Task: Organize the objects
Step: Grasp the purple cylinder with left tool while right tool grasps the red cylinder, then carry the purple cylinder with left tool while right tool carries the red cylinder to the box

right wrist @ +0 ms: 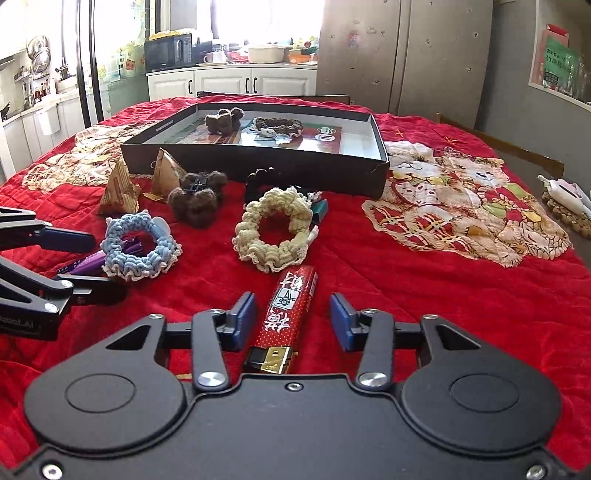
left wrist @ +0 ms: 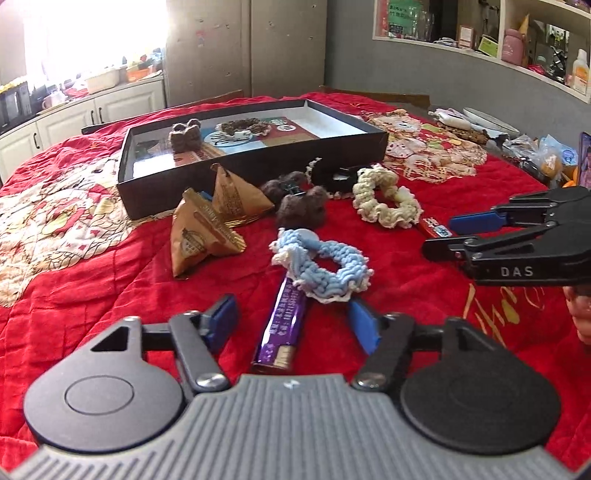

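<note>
Red lighter [right wrist: 286,314] lies lengthwise between the right claw [right wrist: 291,319] pads, ungripped; purple lighter [left wrist: 280,325] likewise inside the unclenched left claw [left wrist: 291,325].

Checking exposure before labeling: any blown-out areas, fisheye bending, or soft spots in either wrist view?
Left wrist view: window top left is blown out white; shelf edge bows from fisheye; purple lighter and blue scrunchie are sharp. Right wrist view: window behind the counter clips to white; red lighter is crisp; tablecloth is evenly lit.
</note>
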### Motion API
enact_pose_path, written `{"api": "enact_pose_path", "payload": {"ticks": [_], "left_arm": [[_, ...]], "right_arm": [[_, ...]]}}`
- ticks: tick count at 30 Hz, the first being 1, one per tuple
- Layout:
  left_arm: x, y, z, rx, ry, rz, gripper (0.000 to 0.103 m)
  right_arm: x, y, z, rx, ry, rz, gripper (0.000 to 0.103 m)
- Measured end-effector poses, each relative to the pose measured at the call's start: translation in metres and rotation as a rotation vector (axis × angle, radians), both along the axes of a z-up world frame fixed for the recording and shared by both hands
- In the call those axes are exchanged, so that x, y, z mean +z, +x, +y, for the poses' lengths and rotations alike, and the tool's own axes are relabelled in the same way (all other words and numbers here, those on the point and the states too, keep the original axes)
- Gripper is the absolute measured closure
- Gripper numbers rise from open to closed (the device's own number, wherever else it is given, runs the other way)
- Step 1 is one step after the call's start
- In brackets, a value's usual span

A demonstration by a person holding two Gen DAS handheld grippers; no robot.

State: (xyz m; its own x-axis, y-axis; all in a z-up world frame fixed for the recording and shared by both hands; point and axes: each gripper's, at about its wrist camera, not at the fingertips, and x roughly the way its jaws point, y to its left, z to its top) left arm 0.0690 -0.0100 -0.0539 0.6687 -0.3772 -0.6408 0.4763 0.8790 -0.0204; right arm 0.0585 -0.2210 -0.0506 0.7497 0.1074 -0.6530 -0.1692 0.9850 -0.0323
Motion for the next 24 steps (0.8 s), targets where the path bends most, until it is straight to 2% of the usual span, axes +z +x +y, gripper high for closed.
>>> {"api": "enact_pose_path", "payload": {"ticks": [5, 10, 13, 24], "left_arm": [[0.001, 0.000, -0.001, -0.007, -0.017, 0.001, 0.054], [0.003, 0.001, 0.003, 0.010, -0.037, 0.017, 0.078], [0.004, 0.004, 0.006, 0.016, -0.057, 0.033, 0.078], [0.013, -0.004, 0.003, -0.013, -0.049, 0.016, 0.080]], "right_arm": [[0.000, 0.000, 0.004, 0.010, -0.012, -0.006, 0.074], [0.000, -0.002, 0.005, 0.017, -0.019, -0.012, 0.079], [0.000, -0.002, 0.005, 0.017, -0.018, -0.011, 0.080], [0.006, -0.007, -0.003, 0.004, 0.000, -0.016, 0.080]]}}
